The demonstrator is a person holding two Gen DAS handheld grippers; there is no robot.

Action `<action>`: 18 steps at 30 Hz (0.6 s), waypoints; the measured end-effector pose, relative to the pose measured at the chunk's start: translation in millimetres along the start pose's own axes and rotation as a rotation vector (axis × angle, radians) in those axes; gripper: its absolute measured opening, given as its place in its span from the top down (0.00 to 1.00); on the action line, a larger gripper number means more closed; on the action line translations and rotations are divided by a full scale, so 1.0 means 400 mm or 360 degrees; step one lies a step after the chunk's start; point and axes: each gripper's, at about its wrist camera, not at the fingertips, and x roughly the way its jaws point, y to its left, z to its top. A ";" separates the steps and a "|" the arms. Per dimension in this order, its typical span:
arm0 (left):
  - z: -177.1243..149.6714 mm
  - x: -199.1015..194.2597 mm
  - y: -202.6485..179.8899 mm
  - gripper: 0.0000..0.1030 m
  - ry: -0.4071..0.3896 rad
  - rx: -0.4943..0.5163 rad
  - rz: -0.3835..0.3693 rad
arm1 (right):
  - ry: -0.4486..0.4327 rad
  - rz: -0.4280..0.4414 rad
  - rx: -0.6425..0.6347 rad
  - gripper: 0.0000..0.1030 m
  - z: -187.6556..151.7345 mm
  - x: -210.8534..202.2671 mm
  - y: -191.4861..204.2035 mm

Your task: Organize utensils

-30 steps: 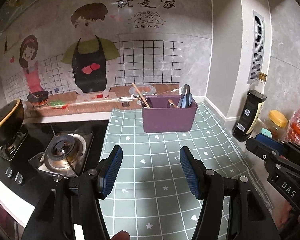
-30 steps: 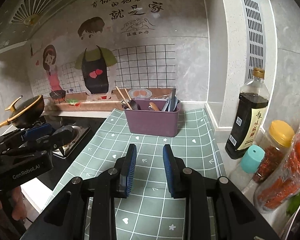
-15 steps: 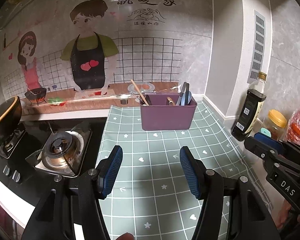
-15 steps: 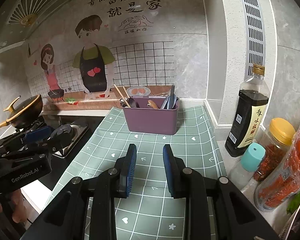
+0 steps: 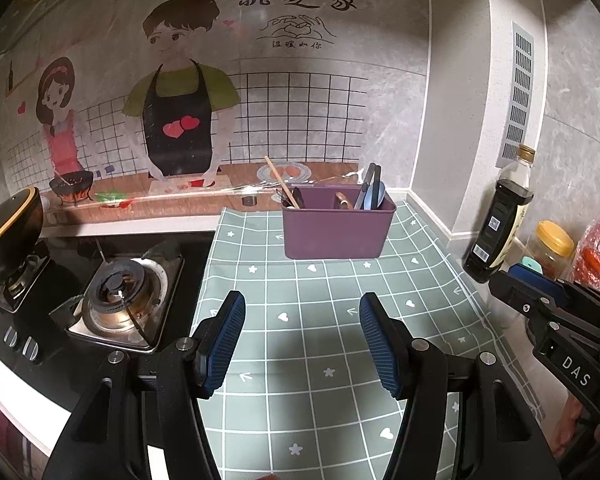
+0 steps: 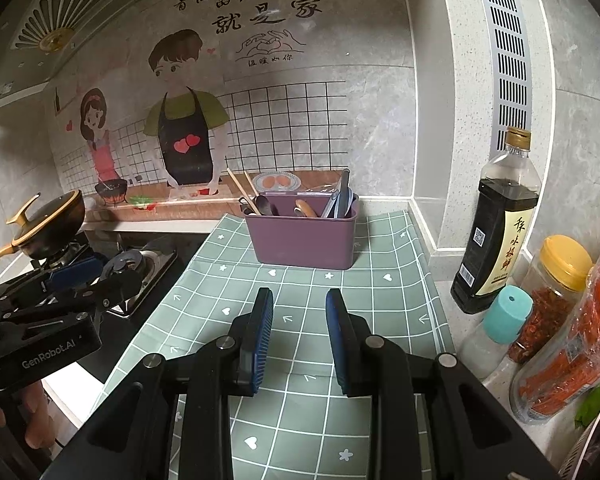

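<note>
A purple utensil holder (image 5: 336,224) (image 6: 302,240) stands at the back of the green checked mat (image 5: 320,360). In it are wooden chopsticks (image 6: 240,186), a dark spoon (image 6: 262,204), a wooden-handled piece (image 6: 304,208) and blue and dark utensils (image 6: 342,200). My left gripper (image 5: 300,300) hovers over the mat in front of the holder, wide open and empty. My right gripper (image 6: 299,294) hangs beside it, jaws partly apart with nothing between them. Each gripper shows at the edge of the other's view, the left gripper (image 6: 80,280) and the right gripper (image 5: 540,292).
A gas burner (image 5: 120,296) and a lidded black wok (image 6: 48,224) sit left of the mat. Along the right wall stand a soy sauce bottle (image 6: 496,232), a yellow-lidded jar (image 6: 560,268), a teal-capped bottle (image 6: 504,312) and a red bag (image 6: 580,352).
</note>
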 end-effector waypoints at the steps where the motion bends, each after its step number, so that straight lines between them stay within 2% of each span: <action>1: 0.000 0.001 0.001 0.41 0.0000 0.0001 -0.0001 | -0.0001 0.0001 0.0000 0.75 0.000 0.001 0.001; 18: -0.011 -0.004 -0.012 0.42 0.0006 -0.0007 -0.0015 | 0.0002 0.0004 0.0002 0.75 0.000 0.000 0.002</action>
